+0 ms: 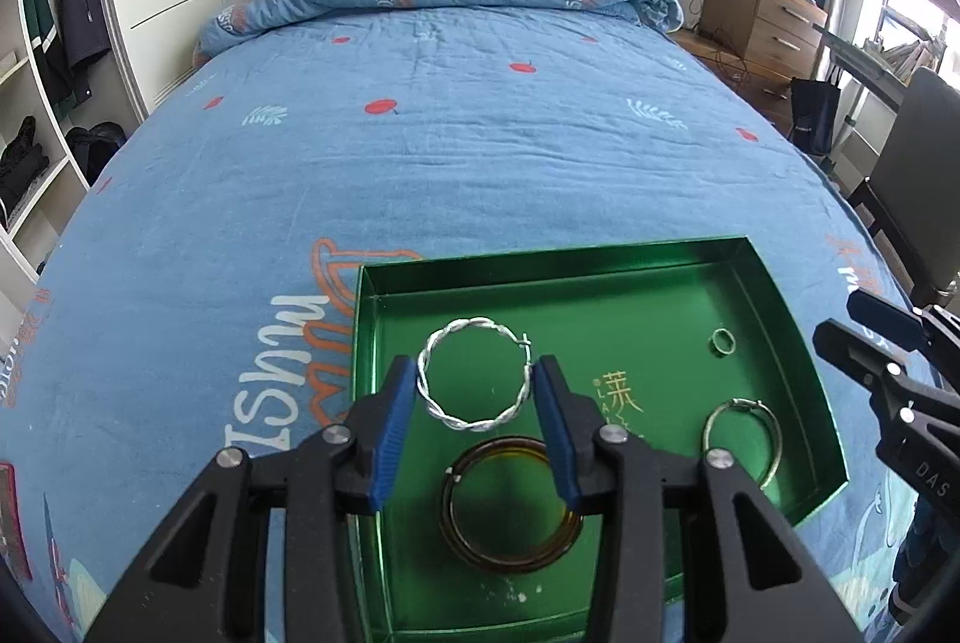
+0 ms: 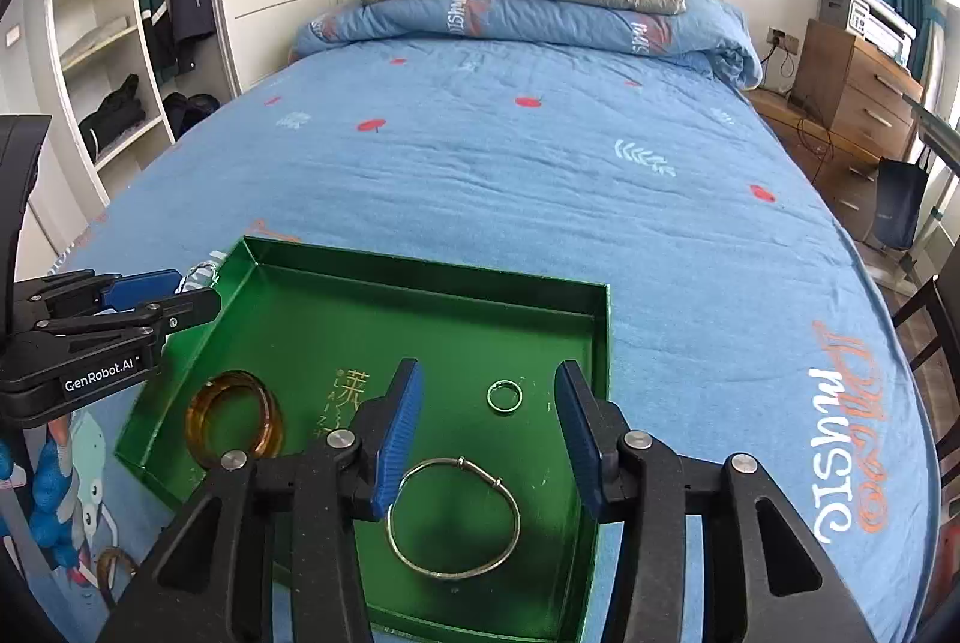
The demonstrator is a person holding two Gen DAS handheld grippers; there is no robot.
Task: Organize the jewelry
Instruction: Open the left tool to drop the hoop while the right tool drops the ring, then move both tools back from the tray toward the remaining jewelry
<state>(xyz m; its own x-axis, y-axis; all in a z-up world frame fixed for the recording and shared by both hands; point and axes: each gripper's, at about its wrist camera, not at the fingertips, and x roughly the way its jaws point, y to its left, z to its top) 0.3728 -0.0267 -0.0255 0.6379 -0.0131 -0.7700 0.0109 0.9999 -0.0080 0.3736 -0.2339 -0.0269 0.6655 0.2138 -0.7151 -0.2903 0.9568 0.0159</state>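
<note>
A shallow green tray [image 1: 780, 319] [image 2: 420, 277] lies on the blue bedspread. My left gripper [image 1: 477, 391] holds a twisted silver bangle [image 1: 444, 343] between its blue pads, above the tray's left part. In the tray lie an amber bangle [image 1: 510, 553] [image 2: 198, 421], a thin silver bangle [image 1: 774, 439] [image 2: 510, 505] and a small ring [image 1: 723, 341] [image 2: 504, 396]. My right gripper [image 2: 489, 415] is open and empty above the tray, over the thin bangle and ring. It shows at the right edge of the left wrist view [image 1: 864, 337].
The bed [image 1: 450, 151] stretches ahead with a folded duvet and jackets at the headboard. A wardrobe [image 2: 108, 43] stands left. A wooden dresser [image 2: 858, 97] and a dark chair [image 1: 912, 175] stand right. Another brown ring shape [image 2: 114, 565] lies on the bedspread, lower left.
</note>
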